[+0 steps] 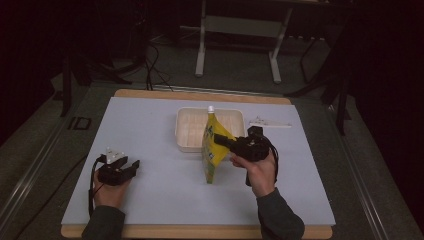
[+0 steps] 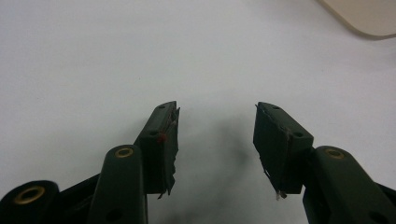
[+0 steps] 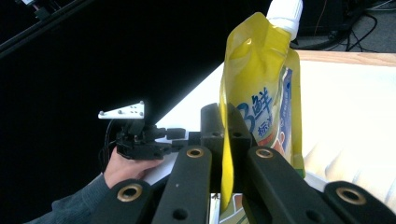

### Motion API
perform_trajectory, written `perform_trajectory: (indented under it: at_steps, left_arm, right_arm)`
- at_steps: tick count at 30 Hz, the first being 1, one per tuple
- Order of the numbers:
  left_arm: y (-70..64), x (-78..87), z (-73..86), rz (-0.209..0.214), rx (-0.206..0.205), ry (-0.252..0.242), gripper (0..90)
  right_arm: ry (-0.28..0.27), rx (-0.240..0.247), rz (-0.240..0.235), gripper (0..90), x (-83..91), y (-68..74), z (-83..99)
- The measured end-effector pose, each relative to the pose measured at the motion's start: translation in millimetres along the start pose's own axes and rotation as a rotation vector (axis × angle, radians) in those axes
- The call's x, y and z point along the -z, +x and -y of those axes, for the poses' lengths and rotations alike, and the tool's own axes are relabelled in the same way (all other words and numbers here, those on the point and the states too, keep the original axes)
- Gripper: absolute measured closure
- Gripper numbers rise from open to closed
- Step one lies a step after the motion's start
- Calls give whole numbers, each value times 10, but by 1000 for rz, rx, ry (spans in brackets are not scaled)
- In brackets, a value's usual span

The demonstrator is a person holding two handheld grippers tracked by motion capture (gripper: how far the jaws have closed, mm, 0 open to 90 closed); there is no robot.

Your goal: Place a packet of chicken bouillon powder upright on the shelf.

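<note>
While left tool (image 2: 217, 140) rests jaws apart on table (image 1: 150, 130), right tool (image 3: 224, 135) clamps upright yellow pouch (image 3: 261, 93)

I'm working in a dim lab: a padded table (image 1: 150, 130), floor cables (image 1: 152, 65), and metal stands (image 1: 240, 30).
</note>
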State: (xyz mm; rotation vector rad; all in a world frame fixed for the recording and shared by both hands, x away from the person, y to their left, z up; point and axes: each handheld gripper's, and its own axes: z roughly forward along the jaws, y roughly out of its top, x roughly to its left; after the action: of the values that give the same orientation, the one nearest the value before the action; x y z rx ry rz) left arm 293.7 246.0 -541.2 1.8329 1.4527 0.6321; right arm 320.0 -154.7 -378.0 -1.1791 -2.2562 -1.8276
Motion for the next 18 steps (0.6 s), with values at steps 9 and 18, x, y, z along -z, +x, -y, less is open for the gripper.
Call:
perform_trajectory:
  at_steps: [9, 18]
  left_arm:
    - [-1, 0, 0, 0, 0, -1, 494]
    - [0, 0, 0, 0, 0, 0, 494]
  right_arm:
    - [-10, 1, -8, 900, -46, 26, -33]
    - [-26, 5, -11, 900, -84, 41, -64]
